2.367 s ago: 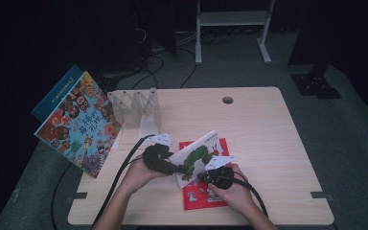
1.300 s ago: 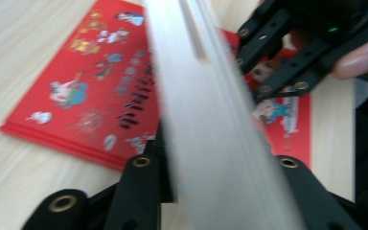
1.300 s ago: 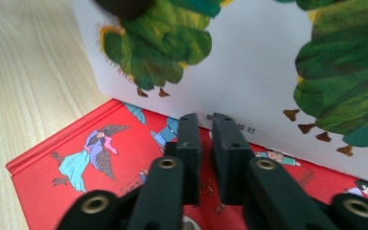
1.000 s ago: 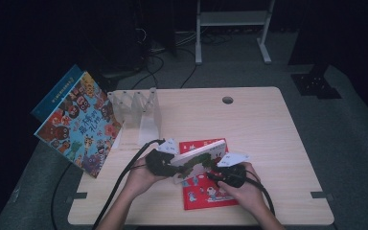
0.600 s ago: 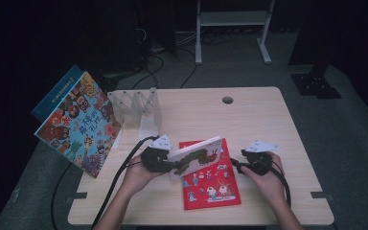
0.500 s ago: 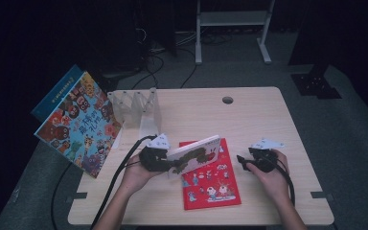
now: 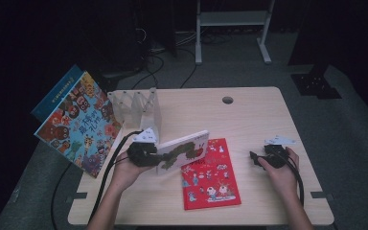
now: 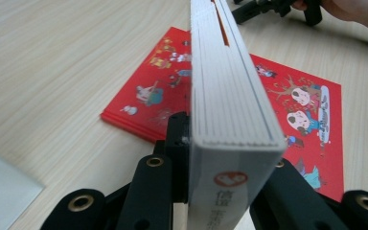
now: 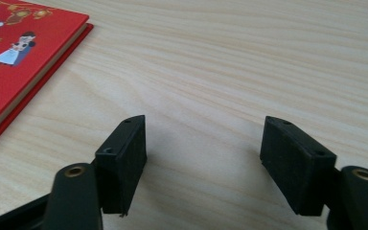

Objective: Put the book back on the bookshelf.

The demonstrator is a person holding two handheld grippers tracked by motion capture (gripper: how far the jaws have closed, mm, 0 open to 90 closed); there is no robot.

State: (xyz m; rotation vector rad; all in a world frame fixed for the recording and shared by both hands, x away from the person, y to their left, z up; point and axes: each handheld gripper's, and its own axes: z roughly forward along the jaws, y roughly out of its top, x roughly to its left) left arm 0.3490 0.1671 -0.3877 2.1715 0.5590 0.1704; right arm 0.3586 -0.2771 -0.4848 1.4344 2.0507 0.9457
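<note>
My left gripper (image 7: 154, 158) is shut on the spine end of a thick white board book (image 7: 184, 149), held on edge just above the table. In the left gripper view the book (image 8: 230, 110) runs away from the jaws, which clamp it on both sides. Under and beyond it lies a flat red picture book (image 7: 210, 173) (image 8: 311, 110). My right gripper (image 7: 256, 159) rests to the right of the red book, open, with bare wood between its jaws (image 9: 203, 158). A corner of the red book (image 9: 19, 43) lies at its upper left.
A clear acrylic book rack (image 7: 136, 105) stands at the back left of the wooden table (image 7: 249, 115). A colourful large book (image 7: 79, 122) leans off the table's left edge. A cable hole (image 7: 227, 100) sits near the far edge. Cables trail from both grippers.
My right gripper has let go of the white book and moved right, onto bare table beside the red book. The left gripper keeps hold of the white book, which has shifted slightly left.
</note>
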